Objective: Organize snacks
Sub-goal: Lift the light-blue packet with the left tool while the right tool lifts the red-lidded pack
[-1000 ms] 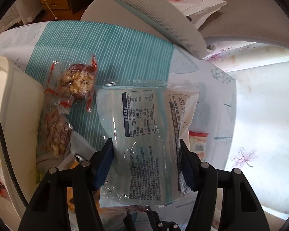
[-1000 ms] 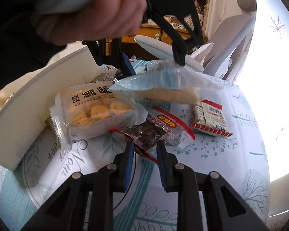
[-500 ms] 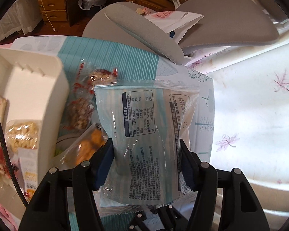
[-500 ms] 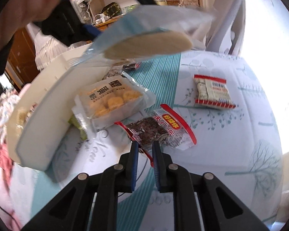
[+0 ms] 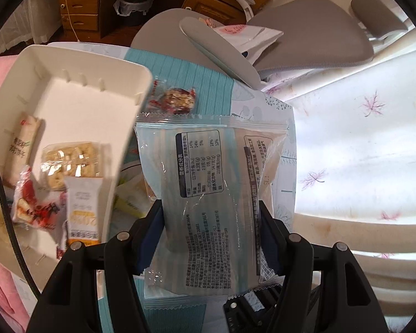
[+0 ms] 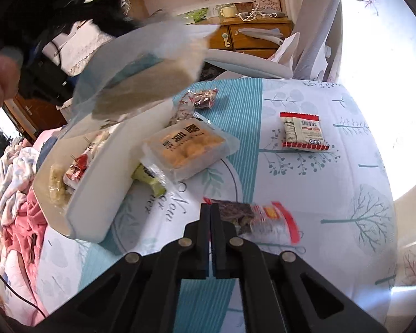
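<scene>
My left gripper (image 5: pixel 210 230) is shut on a pale blue clear snack bag (image 5: pixel 208 183) and holds it in the air beside the white tray (image 5: pixel 69 88); the bag also shows in the right wrist view (image 6: pixel 141 75), raised over the tray (image 6: pixel 97 194). The tray holds several small snack packs (image 5: pixel 61 166). My right gripper (image 6: pixel 210 222) is shut on the edge of a dark snack pack with red ends (image 6: pixel 252 219), just above the tablecloth.
On the cloth lie a pack of yellow cakes (image 6: pixel 191 144), a green pack (image 6: pixel 149 180) under it, a red-and-white packet (image 6: pixel 302 133) and red-wrapped nut snacks (image 6: pixel 199 100). A grey chair (image 5: pixel 305 36) stands behind the table. Pink bedding (image 6: pixel 16 208) lies left.
The left gripper lifted the blue bag up and toward the tray. The right gripper closed on the dark snack pack and began to move it.
</scene>
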`<state>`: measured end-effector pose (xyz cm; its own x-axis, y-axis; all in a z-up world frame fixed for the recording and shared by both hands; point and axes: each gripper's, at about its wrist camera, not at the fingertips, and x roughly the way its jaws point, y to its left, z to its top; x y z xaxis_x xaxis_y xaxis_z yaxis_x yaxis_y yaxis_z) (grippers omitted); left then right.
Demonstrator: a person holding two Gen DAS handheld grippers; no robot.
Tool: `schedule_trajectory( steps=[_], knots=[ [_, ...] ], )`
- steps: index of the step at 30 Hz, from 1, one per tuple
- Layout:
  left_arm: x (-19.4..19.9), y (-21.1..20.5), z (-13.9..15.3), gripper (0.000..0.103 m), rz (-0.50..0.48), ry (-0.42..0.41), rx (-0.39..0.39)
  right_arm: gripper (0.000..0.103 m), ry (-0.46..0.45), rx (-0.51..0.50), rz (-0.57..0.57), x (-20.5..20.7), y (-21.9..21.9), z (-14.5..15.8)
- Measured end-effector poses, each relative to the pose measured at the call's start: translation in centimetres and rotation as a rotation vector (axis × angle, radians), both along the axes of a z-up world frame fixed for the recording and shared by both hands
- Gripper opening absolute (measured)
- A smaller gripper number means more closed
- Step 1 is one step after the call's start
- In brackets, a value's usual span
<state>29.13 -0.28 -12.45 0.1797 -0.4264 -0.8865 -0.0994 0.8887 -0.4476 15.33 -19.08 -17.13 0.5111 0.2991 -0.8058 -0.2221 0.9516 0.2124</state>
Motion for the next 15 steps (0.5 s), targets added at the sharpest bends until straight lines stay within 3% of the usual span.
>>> schedule_trajectory(
  steps=[9,12,15],
  knots=[
    [-2.1,5.1,0.6,0.062,-0.037,-0.004,0.023,0.000,0.020,0.113,-0.102,-1.4,1.1,3.0],
    [-2.9,7.1,0.5,0.062,-0.046,-0.011,0.040,0.000,0.014,0.066,-0.133,-1.7,1.9,3.3],
    [-3.6,8.9,0.2,0.062,-0.055,-0.022,0.089,0.000,0.065,0.032,-0.207,-1.5,1.9,2.5]
  ],
)
